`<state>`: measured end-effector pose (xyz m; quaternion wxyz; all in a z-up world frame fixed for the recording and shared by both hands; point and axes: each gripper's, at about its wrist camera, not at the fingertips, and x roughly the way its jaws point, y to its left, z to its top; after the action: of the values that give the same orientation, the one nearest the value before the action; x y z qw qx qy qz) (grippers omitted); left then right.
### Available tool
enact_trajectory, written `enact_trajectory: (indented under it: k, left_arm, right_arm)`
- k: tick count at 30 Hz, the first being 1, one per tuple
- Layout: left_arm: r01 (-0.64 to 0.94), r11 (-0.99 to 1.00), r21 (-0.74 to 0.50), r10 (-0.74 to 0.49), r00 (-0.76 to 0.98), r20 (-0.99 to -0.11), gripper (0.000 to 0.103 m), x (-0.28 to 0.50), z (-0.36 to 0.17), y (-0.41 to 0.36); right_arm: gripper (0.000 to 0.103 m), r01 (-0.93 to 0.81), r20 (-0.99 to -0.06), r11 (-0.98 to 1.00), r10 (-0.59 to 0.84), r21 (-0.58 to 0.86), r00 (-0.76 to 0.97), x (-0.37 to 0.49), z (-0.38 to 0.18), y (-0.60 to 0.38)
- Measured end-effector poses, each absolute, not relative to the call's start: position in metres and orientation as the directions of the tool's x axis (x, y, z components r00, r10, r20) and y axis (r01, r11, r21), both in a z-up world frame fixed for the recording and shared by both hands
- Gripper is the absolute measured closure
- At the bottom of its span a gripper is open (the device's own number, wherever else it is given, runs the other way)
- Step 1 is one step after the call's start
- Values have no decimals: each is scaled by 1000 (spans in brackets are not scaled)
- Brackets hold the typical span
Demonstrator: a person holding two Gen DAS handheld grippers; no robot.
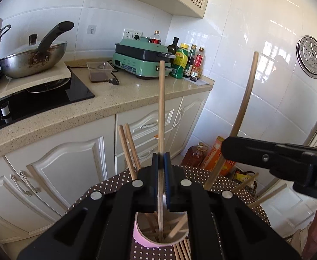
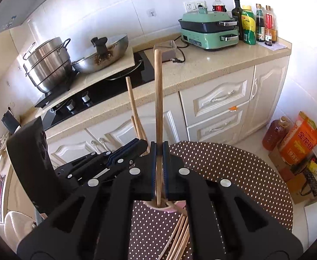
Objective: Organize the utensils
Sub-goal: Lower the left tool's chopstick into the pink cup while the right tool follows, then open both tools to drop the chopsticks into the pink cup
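Note:
In the left wrist view my left gripper (image 1: 161, 158) is shut on an upright wooden chopstick (image 1: 161, 108). Its lower end dips into the pink cup (image 1: 141, 236), where several other chopsticks (image 1: 128, 151) stand. At the right, my right gripper (image 1: 224, 151) pinches a second, leaning chopstick (image 1: 245, 108). The right wrist view shows the right gripper (image 2: 159, 149) shut on that chopstick (image 2: 158, 97), its tip inside the cup (image 2: 171, 209). The left gripper (image 2: 144, 143) sits just to its left with its own stick (image 2: 131, 99). Loose chopsticks (image 2: 178, 234) lie on the table beside the cup.
The cup stands on a round table with a brown polka-dot cloth (image 2: 234, 173). Behind it runs a kitchen counter (image 2: 201, 69) with a wok (image 2: 106, 52), a steel pot (image 2: 47, 65), a green cooker (image 2: 210, 30) and bottles (image 2: 258, 23). An oil bottle (image 2: 275, 134) and orange box (image 2: 301, 143) sit on the floor.

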<state>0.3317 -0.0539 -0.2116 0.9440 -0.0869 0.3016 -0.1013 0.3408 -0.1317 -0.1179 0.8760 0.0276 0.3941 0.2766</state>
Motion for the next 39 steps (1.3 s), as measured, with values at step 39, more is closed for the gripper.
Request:
enact_trajectory:
  k: [39]
  left_arm:
    - [103,962,-255,-244,746,-620,76,268,-197,-35]
  right_arm:
    - [95,-378,-735,878,460,293,499,303,-144,-133]
